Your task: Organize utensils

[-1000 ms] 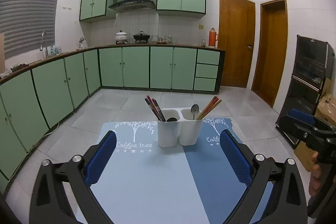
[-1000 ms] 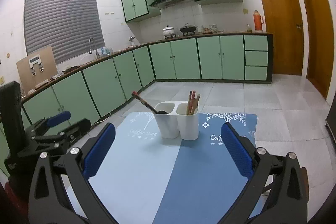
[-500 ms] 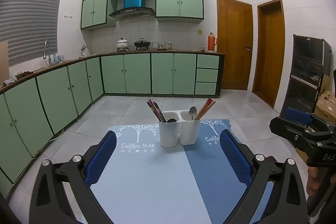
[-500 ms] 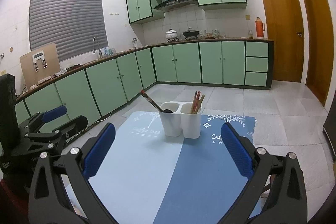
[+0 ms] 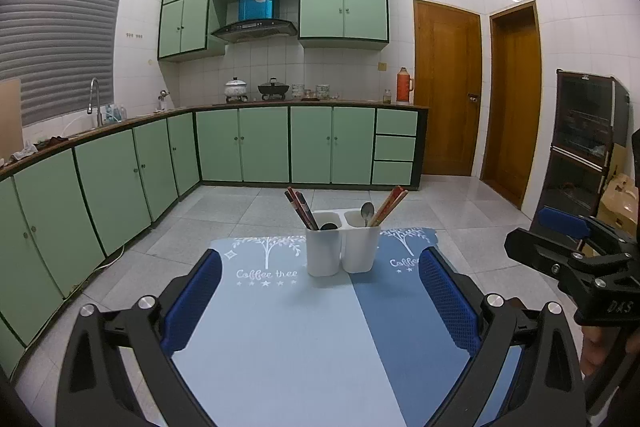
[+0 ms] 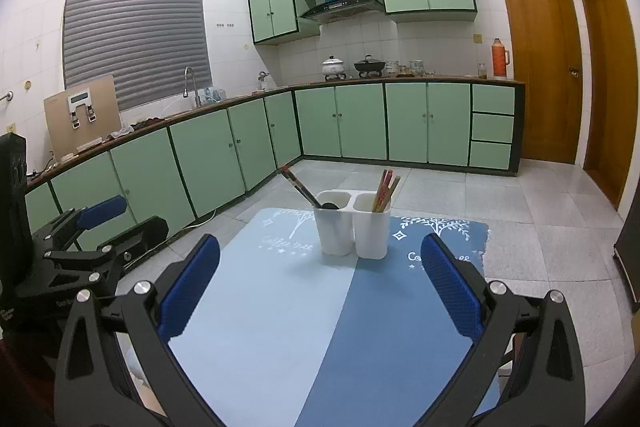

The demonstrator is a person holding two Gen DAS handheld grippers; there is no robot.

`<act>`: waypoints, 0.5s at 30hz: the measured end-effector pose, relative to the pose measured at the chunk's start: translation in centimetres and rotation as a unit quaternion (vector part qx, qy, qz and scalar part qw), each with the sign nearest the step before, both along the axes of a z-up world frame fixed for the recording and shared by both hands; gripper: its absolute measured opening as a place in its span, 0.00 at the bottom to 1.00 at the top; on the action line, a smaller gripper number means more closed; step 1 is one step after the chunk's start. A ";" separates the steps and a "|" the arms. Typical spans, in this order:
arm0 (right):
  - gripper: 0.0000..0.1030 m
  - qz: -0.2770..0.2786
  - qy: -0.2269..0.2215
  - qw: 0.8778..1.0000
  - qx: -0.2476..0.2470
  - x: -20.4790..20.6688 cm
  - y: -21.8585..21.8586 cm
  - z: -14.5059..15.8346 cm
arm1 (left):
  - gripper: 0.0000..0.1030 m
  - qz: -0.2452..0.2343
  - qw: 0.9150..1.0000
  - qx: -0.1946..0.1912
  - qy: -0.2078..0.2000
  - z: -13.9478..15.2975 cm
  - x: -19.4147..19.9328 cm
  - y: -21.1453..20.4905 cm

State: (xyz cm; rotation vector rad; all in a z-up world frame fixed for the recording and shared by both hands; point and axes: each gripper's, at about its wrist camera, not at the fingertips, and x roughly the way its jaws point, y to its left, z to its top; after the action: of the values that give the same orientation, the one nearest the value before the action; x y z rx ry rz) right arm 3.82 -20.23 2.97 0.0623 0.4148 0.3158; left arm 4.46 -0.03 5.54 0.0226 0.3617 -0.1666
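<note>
A white two-compartment utensil holder [image 5: 342, 247] [image 6: 352, 229] stands at the far end of a blue mat [image 5: 288, 331] [image 6: 304, 315]. Its left cup holds dark chopsticks [image 5: 300, 207] [image 6: 298, 185] and a black spoon [image 5: 329, 226]. Its right cup holds reddish chopsticks [image 5: 389, 205] [image 6: 385, 189] and a metal spoon [image 5: 367, 211]. My left gripper [image 5: 318, 301] is open and empty, well short of the holder. My right gripper [image 6: 318, 293] is open and empty too, and shows at the right of the left wrist view [image 5: 576, 255].
Green cabinets [image 5: 248, 145] line the far wall and left wall. Two wooden doors [image 5: 446, 95] are at the right, with a dark cabinet [image 5: 580, 143] and a cardboard box [image 5: 620, 199]. The tiled floor [image 6: 532, 223] lies around the table.
Both grippers have risen and tilted up, so the holder and mat sit lower in both views. Both stay open and empty.
</note>
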 end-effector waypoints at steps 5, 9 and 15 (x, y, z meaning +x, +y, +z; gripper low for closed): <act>0.95 0.001 -0.001 1.000 -0.002 -0.2 0.1 -0.1 | 0.94 0.001 1.000 -0.001 -0.002 0.0 -0.2 0.0; 0.95 0.002 -0.003 1.000 -0.002 -0.4 0.3 -0.2 | 0.94 0.000 1.000 0.001 -0.004 0.1 -0.5 0.0; 0.95 0.002 -0.004 1.000 -0.003 -0.6 0.3 -0.1 | 0.94 0.001 1.000 0.002 -0.005 0.1 -0.7 0.0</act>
State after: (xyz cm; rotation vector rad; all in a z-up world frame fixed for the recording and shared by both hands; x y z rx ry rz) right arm 3.19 -19.90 2.85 0.0548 0.4072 0.3196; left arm 3.76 -0.06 5.60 0.0266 0.3518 -0.1647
